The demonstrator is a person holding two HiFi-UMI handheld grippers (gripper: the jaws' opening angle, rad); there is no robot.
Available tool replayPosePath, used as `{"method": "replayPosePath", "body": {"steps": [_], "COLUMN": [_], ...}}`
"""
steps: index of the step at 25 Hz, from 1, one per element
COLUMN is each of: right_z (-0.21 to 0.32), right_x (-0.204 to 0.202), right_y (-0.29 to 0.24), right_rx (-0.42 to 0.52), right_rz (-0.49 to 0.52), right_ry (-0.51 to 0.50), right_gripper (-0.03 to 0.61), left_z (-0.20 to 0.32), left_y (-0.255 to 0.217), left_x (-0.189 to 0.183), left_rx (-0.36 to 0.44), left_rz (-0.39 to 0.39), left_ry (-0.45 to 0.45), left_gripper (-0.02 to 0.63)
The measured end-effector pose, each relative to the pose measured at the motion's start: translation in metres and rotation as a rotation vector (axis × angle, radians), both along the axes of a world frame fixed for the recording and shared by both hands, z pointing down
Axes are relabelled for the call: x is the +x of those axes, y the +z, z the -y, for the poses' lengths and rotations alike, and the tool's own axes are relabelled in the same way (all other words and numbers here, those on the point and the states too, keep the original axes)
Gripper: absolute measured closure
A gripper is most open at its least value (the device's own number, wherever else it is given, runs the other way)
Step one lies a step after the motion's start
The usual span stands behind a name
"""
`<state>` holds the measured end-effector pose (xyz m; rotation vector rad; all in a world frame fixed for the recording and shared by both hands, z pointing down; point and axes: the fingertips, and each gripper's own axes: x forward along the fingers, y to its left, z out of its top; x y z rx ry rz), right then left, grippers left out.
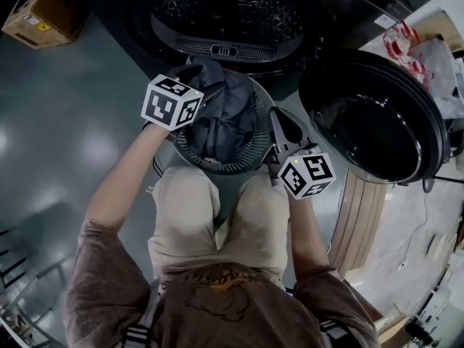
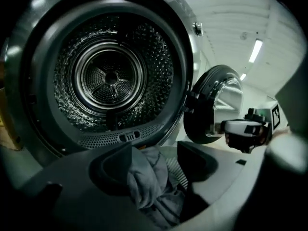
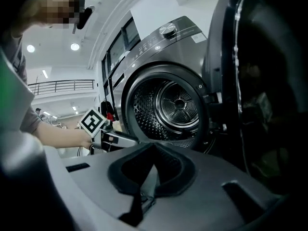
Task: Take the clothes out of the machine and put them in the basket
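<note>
A front-loading machine (image 1: 225, 13) fills the top of the head view, its round mouth showing a dimpled steel drum (image 2: 110, 76) right back to the rear wall. Its dark, glass-bowled door (image 1: 370, 129) hangs swung wide at the right. Just before the mouth, between the machine and the person's beige-trousered knees (image 1: 217, 216), stands a round grey basket (image 1: 217, 167) with slatted walls. The clothes (image 1: 225, 114) lie inside it: dull blue-grey fabric, crumpled into soft rounded folds with a thin seam running across one, heaped so that it reaches the rim on the machine's side. A cardboard box (image 1: 40, 9) sits on the glossy grey floor at the upper left, well apart from all this. The left gripper (image 2: 154, 153) points down into the basket with its jaws apart; a fold of the grey cloth (image 2: 144, 177) rises between them and lies against the left-hand pad, while the other pad stands clear of it, so nothing is clamped. The right gripper (image 3: 154, 148) hovers at the basket's right rim, aimed towards the drum, its jaws brought together at the tips with nothing seen held.
</note>
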<state>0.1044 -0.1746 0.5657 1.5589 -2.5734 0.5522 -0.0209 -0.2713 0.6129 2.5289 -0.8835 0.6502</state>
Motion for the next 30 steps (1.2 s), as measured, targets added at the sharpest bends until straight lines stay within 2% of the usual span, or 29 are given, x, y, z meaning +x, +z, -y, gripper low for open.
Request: {"method": "replayPosePath", "body": {"steps": [4, 10, 15, 19, 25, 30], "right_z": [0.002, 0.007, 0.007, 0.003, -0.006, -0.019], "right_x": [-0.018, -0.04, -0.059, -0.076, -0.099, -0.105], "right_y": [-0.066, -0.223, -0.349, -0.438, -0.525, -0.545], "right_rx": [-0.052, -0.065, -0.056, -0.041, -0.01, 0.027], "right_rz": [0.009, 0.008, 0.006, -0.005, -0.015, -0.071], "right_ry": [-0.015, -0.046, -0.051, -0.054, -0.09, -0.121], "right_gripper": [0.58, 0.58, 0.58, 0.58, 0.58, 0.58], "left_z": [-0.022, -0.058, -0.081, -0.096, -0.106, -0.116], "left_y": [-0.075, -0.246, -0.374, -0.466, -0.546, -0.577], "left_x": [-0.012, -0.033, -0.053, -0.065, -0.074, -0.079], "left_rx": [-0.018, -0.009, -0.055, -0.046, -0.037, 0.066], "left_rz": [-0.012, -0.031, -0.121, -0.164, -0.226, -0.253], "left_ry": [0.0, 0.001, -0.028, -0.054, -0.06, -0.008], "left_gripper": [0.311, 0.313, 0.313, 0.318, 0.327, 0.328]}}
